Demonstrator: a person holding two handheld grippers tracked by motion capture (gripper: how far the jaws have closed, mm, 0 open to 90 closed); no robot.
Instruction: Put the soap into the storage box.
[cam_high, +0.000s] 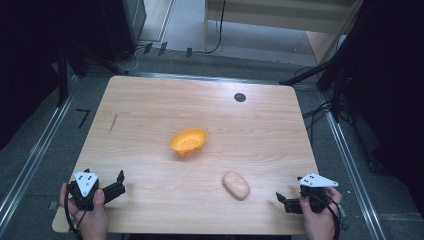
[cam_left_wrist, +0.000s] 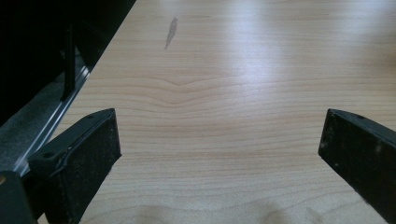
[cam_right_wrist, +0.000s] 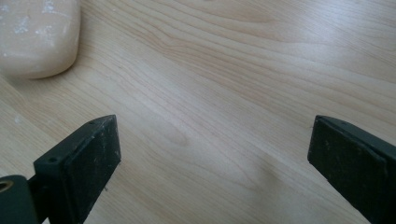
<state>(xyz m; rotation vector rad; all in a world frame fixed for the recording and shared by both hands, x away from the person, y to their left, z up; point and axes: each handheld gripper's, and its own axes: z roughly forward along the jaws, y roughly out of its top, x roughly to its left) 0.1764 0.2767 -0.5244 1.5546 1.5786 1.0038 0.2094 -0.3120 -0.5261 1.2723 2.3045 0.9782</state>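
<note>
An orange bowl with small holes (cam_high: 188, 140) sits tilted near the middle of the wooden table (cam_high: 150, 100). A pale pink oblong lump (cam_high: 236, 185) lies to its right and nearer the front; its edge shows at the top left of the right gripper view (cam_right_wrist: 35, 37). My left gripper (cam_high: 103, 174) is held at the front left corner, open, with bare wood between its jaws (cam_left_wrist: 219, 135). My right gripper (cam_high: 287, 192) is at the front right, open and empty (cam_right_wrist: 214, 140), a short way right of the lump.
A dark round spot (cam_high: 240, 97) marks the far side of the table. A thin dark streak (cam_high: 113, 123) lies on the left part, also ahead of the left gripper (cam_left_wrist: 171, 32). Metal floor rails (cam_high: 30, 160) run along both sides; black stands rise at the back.
</note>
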